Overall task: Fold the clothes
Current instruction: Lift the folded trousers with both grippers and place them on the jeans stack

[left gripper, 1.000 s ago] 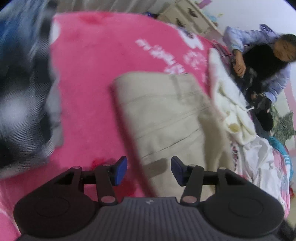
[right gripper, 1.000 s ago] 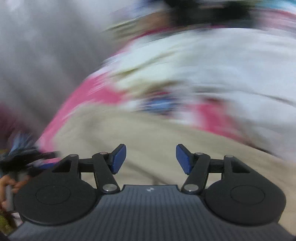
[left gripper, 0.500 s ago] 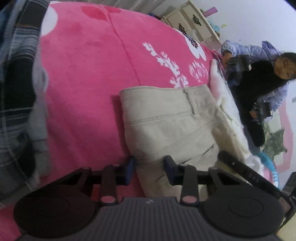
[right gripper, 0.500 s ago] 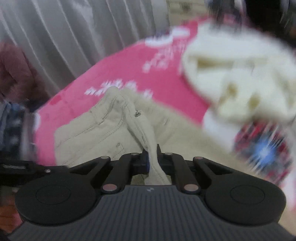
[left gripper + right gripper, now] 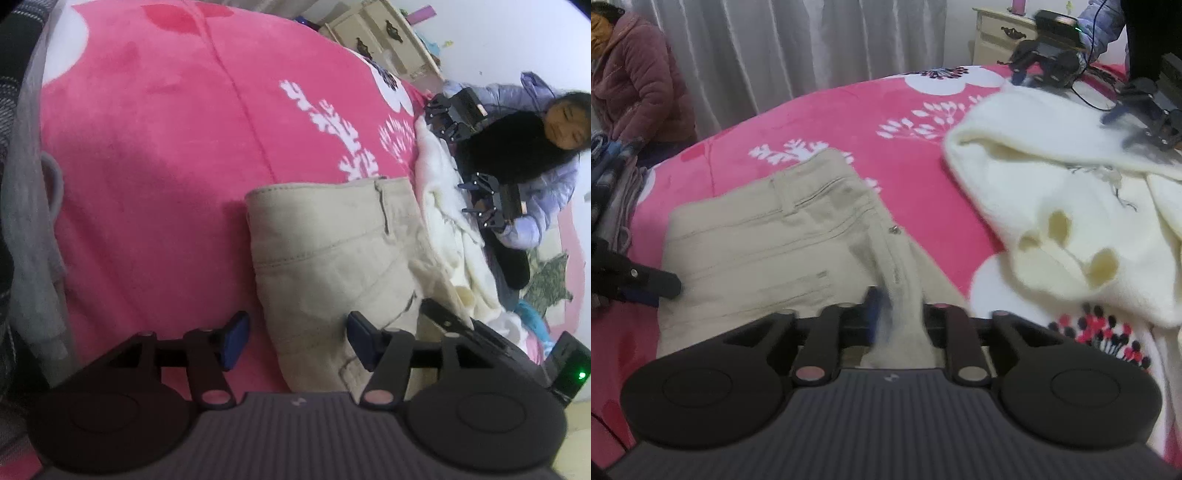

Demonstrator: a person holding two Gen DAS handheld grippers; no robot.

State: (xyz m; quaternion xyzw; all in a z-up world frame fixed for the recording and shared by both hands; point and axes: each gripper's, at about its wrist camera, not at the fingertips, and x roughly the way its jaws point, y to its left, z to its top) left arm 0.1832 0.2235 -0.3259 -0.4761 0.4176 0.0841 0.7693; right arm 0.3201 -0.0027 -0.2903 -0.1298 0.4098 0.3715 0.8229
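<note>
We have the folded beige trousers (image 5: 768, 240) lying on the pink bed (image 5: 849, 122), a cream sweater (image 5: 1052, 206) at about three o'clock of them. Our right tool (image 5: 897, 314) has just been opening, a ridge of trouser cloth between its jaws; whether it grips we cannot tell. Our left tool (image 5: 295, 334) has just spread and straddles the near edge, released. The fold could spring open or drag askew if that ridge snags. The long axis runs roughly from seven to one o'clock, waistband at the far end.

Beige trousers (image 5: 768, 236), pink white-flowered blanket (image 5: 166, 129), cream sweater (image 5: 1071, 206).
</note>
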